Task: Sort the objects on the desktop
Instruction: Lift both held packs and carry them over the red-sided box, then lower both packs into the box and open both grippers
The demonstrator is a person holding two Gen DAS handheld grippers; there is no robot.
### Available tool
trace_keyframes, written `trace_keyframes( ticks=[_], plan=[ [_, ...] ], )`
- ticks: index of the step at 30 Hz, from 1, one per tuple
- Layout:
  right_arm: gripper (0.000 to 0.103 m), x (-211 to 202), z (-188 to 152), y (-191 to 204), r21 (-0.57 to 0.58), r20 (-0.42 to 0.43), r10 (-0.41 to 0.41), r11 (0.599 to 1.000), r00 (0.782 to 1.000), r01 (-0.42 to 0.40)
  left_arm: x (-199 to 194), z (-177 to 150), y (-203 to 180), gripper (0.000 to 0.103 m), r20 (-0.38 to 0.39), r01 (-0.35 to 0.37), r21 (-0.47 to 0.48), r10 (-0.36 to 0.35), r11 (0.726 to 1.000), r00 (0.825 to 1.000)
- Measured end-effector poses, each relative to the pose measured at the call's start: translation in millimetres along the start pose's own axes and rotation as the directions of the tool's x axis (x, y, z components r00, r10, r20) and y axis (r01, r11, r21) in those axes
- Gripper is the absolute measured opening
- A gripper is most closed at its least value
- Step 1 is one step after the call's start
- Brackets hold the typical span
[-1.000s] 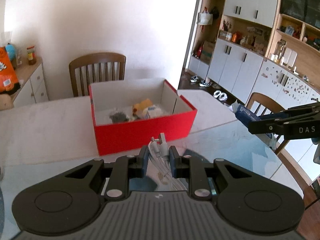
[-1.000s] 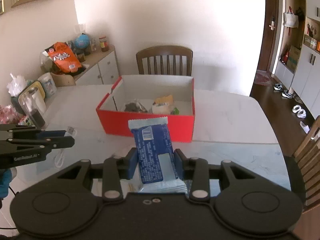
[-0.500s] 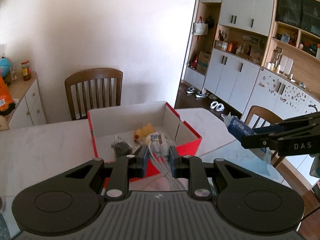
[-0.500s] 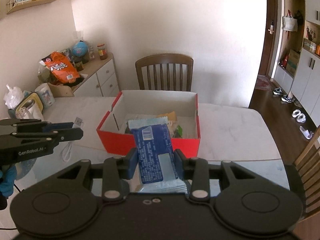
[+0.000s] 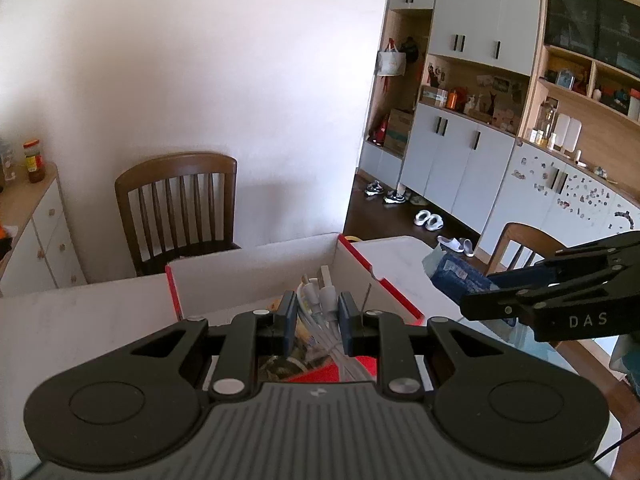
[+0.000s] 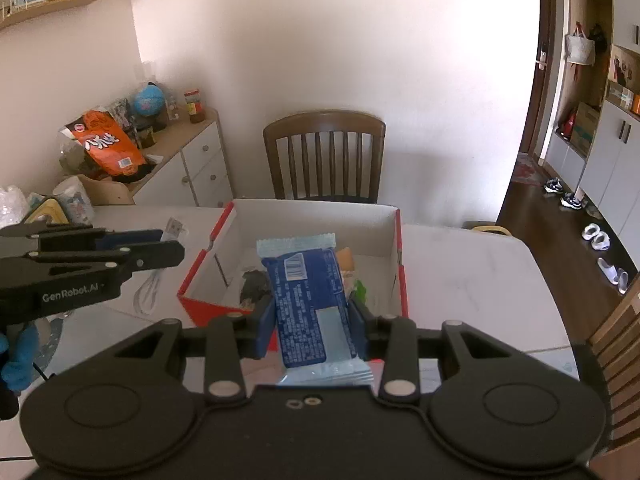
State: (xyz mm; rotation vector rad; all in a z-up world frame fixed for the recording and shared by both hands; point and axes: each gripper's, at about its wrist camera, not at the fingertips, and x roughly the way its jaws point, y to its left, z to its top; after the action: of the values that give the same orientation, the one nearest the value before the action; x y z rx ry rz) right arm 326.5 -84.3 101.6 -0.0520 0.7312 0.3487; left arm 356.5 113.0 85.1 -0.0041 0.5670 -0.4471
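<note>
Two loads hang over one red cardboard box with white inner walls (image 5: 256, 276). Left wrist view: at frame centre the left gripper (image 5: 318, 316) is clamped on a bundle of white charging cables (image 5: 320, 300), plugs poking up above the box interior. Right wrist view: the right gripper (image 6: 312, 312), lower centre, pinches a blue foil snack packet (image 6: 310, 300) upright above the box's near edge. Best practice, it seems: carry each load past the rim, then release low, one at a time.
</note>
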Motion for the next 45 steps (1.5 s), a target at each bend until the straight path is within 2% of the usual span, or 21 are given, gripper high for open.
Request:
trace_keyframes(
  ticks=[8, 21, 34, 45],
  plan=[
    [0.038, 34.1, 15.7, 0.4, -0.002, -0.012, -0.009, 1.0, 1.0, 0.009, 36.3, 7.4, 21.3, 0.021, -0.032, -0.004, 0.006, 0.005, 1.0, 0.999],
    [0.038, 87.0, 24.6, 3.6, -0.018, -0.056, -0.023, 1.0, 0.998, 0.022, 92.7, 14.1, 56.5, 0.021, -0.131, -0.012, -0.006, 0.011, 1.0, 0.991],
    [0.038, 134.2, 28.4, 11.5, -0.025, -0.095, -0.038, 0.999, 0.995, 0.036, 142.6, 0.2, 63.8, 0.021, -0.252, -0.002, 0.055, 0.016, 0.998, 0.967],
    [0.038, 173.6, 19.1, 18.4, -0.066, -0.154, -0.095, 0.994, 0.983, 0.085, 173.2, -13.6, 65.7, 0.021, -0.338, 0.012, 0.101, 0.023, 0.995, 0.941]
  ],
)
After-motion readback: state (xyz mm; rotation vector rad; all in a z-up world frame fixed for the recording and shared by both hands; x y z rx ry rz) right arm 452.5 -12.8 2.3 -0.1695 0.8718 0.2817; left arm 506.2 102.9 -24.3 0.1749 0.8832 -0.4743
